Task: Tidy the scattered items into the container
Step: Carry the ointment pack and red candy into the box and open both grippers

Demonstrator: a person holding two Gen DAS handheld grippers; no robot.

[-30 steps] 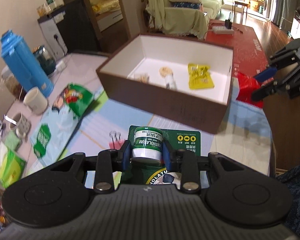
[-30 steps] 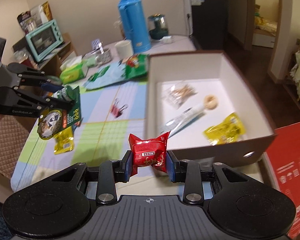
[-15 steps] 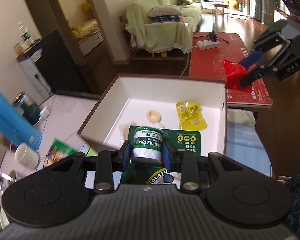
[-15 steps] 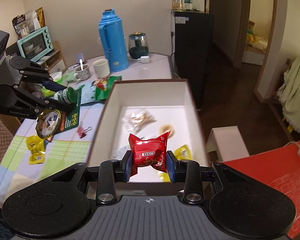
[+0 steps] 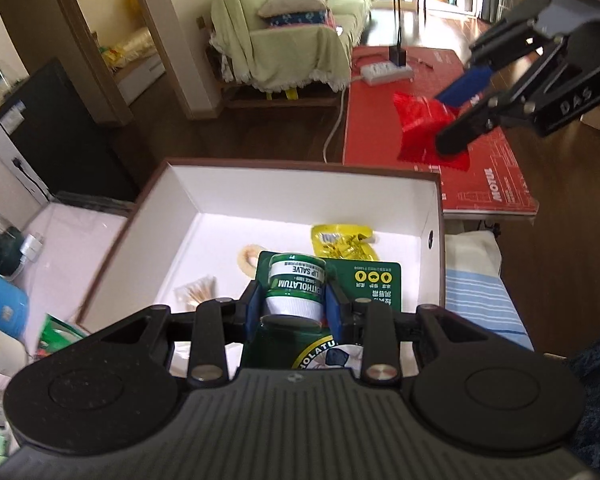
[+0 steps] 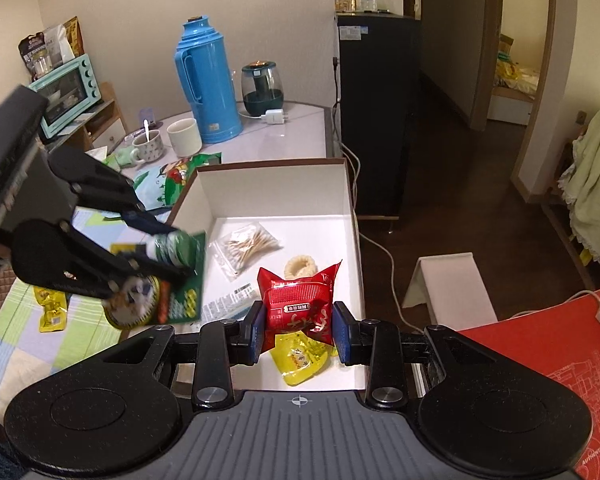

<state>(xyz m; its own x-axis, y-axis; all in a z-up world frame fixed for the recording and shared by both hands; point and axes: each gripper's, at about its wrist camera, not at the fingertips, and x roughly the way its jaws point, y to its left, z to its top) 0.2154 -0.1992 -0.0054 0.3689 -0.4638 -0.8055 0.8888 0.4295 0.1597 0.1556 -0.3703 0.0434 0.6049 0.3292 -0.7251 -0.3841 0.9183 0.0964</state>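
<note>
My left gripper is shut on a green lip salve pack, a small jar on a green card, held over the near end of the box. The box is brown outside and white inside. Seen from the right wrist, the left gripper hangs at the box's left wall with the pack. My right gripper is shut on a red snack packet above the box's near right corner. From the left wrist, the right gripper and the red packet show at upper right.
Inside the box lie a yellow packet, a ring-shaped snack, a bag of cotton swabs and a flat sachet. On the table are a blue thermos, a white cup, a green snack bag and a yellow packet.
Both grippers have travelled from beside the box to above it, each still holding its item. The left gripper with the green pack has come close to the box's left wall.
</note>
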